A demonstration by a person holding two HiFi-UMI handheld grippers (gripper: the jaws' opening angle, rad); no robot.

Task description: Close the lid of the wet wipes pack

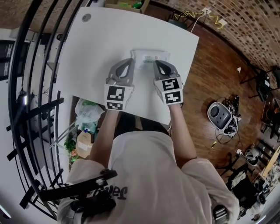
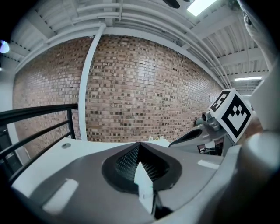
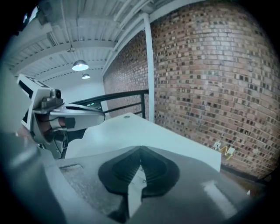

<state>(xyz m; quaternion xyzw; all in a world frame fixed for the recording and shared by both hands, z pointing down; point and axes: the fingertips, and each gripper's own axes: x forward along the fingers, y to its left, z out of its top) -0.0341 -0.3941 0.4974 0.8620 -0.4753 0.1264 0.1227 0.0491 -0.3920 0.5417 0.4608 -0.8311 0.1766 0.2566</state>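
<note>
The wet wipes pack (image 1: 151, 56), white with green print, lies flat on the white table (image 1: 109, 39) just ahead of both grippers. My left gripper (image 1: 130, 61) has its shut tips at the pack's left edge. My right gripper (image 1: 156, 63) has its shut tips over the pack's near right part. In the left gripper view the jaws of the left gripper (image 2: 140, 146) meet at the tip, with a white sliver showing in the slit behind. The right gripper view shows the same for the right gripper (image 3: 141, 151). The head view is too small to show how the lid stands.
The table's right edge (image 1: 186, 74) drops to a wooden floor with a white device (image 1: 221, 114) and cables. A black railing (image 1: 30, 87) runs along the left. A cardboard box (image 1: 124, 4) sits beyond the far edge. Bags (image 1: 85, 111) lie under the near left corner.
</note>
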